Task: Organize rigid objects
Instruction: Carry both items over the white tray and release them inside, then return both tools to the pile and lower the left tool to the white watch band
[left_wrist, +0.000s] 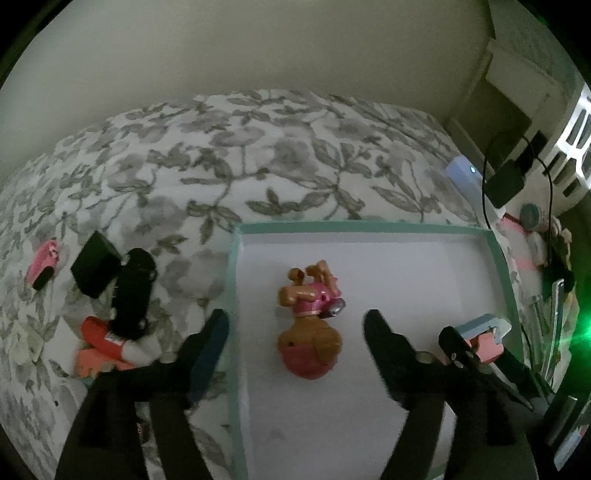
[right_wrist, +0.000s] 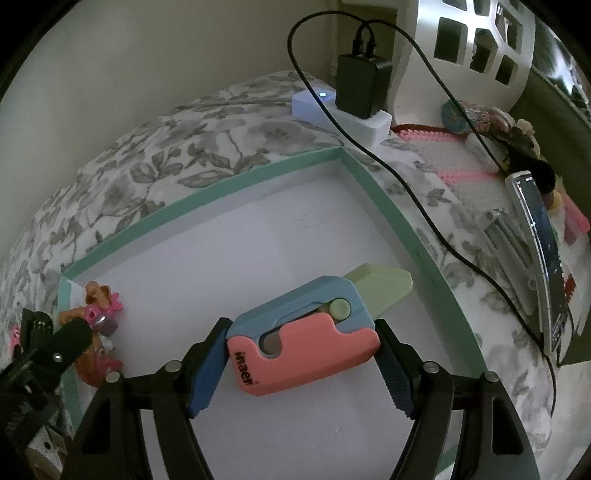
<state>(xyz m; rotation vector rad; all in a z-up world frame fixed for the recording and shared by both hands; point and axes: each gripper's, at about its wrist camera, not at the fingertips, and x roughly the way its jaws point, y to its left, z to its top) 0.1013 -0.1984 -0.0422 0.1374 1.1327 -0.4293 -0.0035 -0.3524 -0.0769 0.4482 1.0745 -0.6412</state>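
Note:
A teal-rimmed white tray (left_wrist: 502, 266) (right_wrist: 391, 206) lies on a floral bedspread. A brown and pink toy dog (left_wrist: 308, 325) (right_wrist: 98, 325) lies in it. My left gripper (left_wrist: 297, 328) is open, its fingers either side of the dog and a little above it. My right gripper (right_wrist: 303, 350) is shut on a pink, blue and green toy knife (right_wrist: 314, 328) over the tray's right part; the knife also shows in the left wrist view (left_wrist: 484, 338). Left of the tray lie a black toy car (left_wrist: 133, 291), a black block (left_wrist: 94, 264), a pink toy (left_wrist: 42, 264) and a red-orange toy (left_wrist: 105, 345).
A white power strip (right_wrist: 347, 110) with a black charger (right_wrist: 362, 83) and cable (right_wrist: 424, 206) lies behind the tray's far right corner. A phone (right_wrist: 539, 254), a pink mat (right_wrist: 454, 151) and small clutter lie to the right. A wall stands behind the bed.

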